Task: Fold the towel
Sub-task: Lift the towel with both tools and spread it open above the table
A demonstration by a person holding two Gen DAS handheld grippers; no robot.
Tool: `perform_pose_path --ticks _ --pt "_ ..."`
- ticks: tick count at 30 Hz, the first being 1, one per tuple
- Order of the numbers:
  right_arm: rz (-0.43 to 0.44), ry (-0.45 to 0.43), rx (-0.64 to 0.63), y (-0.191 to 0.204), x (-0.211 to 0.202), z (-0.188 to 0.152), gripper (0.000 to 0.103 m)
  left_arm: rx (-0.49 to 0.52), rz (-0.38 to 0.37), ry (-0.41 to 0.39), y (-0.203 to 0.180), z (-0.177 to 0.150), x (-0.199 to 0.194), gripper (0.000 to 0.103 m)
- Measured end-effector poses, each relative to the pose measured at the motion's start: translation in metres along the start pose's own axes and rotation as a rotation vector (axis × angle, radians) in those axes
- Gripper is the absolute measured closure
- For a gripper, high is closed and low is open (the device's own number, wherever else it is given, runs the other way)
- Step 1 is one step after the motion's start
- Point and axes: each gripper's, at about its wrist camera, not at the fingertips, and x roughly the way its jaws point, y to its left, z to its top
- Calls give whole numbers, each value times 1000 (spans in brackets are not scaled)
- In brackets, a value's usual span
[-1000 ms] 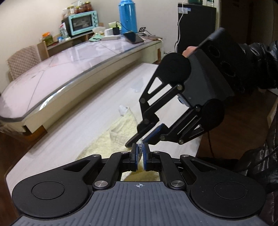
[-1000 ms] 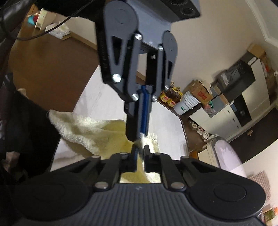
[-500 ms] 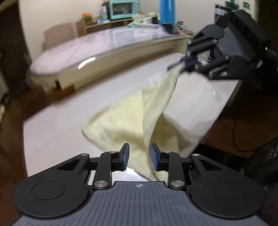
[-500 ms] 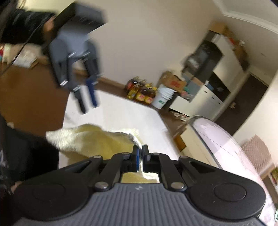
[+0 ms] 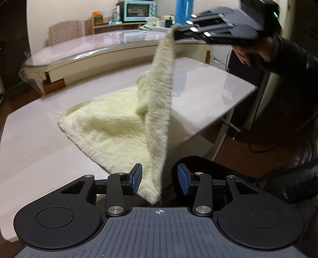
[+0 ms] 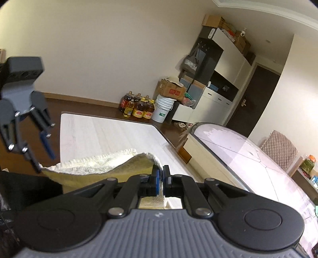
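Observation:
A pale yellow towel [image 5: 119, 129] lies partly on the white table [image 5: 39, 158] and partly hangs in the air. My right gripper [image 6: 160, 174] is shut on one towel corner and holds it high above the table; it also shows in the left wrist view [image 5: 176, 32]. The towel [image 6: 95, 168] stretches down from there to the near table edge. My left gripper [image 5: 160, 178] is open, its blue pads on either side of the hanging lower edge without clamping it; it also shows in the right wrist view [image 6: 39, 154].
A long glass-topped counter [image 5: 99, 45] runs behind the table with a toaster oven [image 5: 139, 10] and a blue flask [image 5: 182, 10]. Oil bottles [image 6: 139, 109], a white bucket [image 6: 165, 109] and cabinets stand on the floor beyond. The table's right edge drops to dark floor.
My left gripper has opened and let go of the towel. My right gripper has pulled away and upward with its corner, lifting and stretching the towel.

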Motion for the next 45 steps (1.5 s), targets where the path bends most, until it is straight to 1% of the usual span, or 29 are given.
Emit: perform_pose_path --ticks 1,3,5,7,9,12,16,18,20,24,27,29,30,32,34,36,38,39,41,43,45 --pt "-1 -3 6 -1 -1 1 99 16 22 3 -4 -3 2 64" --pt "-5 -6 13 -3 -3 1 99 38 43 9 -8 -6 4 72" --pt "-12 -6 20 -3 -9 1 99 74 73 17 -14 -9 6 77" --pt "-15 -10 31 -4 -11 1 99 116 106 27 -19 -11 9 77" --pt "-18 -13 51 -7 -12 1 99 147 125 33 -22 -13 11 82" --pt "-24 -12 73 -8 -13 -1 99 188 146 23 -26 -12 12 83" --pt "-28 -12 80 -10 -15 -2 99 246 150 28 -32 -11 15 84" --pt "-29 -13 85 -11 -15 -2 99 275 140 43 -35 -10 19 92" --pt "-29 -14 92 -12 -14 -3 99 290 127 57 -35 -9 21 96" --pt "-32 -15 117 -17 -16 -7 99 295 97 78 -31 -3 21 97" --pt "-45 -28 151 -27 -24 -6 99 309 92 52 -15 17 4 97" --pt "-70 -30 171 -37 -32 -5 99 344 125 24 5 44 -13 97" --pt "-85 -31 185 -44 -35 -4 99 352 135 18 11 51 -16 97" --pt "-112 -34 210 -56 -39 -3 99 390 177 -6 36 85 -26 97" --pt "-138 -35 235 -68 -40 -2 100 419 211 -24 56 114 -26 97" --pt "-174 -29 260 -85 -37 -1 100 434 233 -42 69 134 -22 97" --pt "-207 -21 292 -107 -31 1 100 472 262 -57 89 166 -9 97" --pt "-217 -19 298 -114 -28 1 100 476 264 -63 99 181 -2 97" --pt "-258 -10 305 -139 -16 4 100 492 289 -84 112 205 7 97" --pt "-289 -17 303 -155 -11 9 100 509 314 -105 124 229 15 97" --pt "-333 -32 292 -169 -10 16 100 520 319 -133 122 238 9 97"
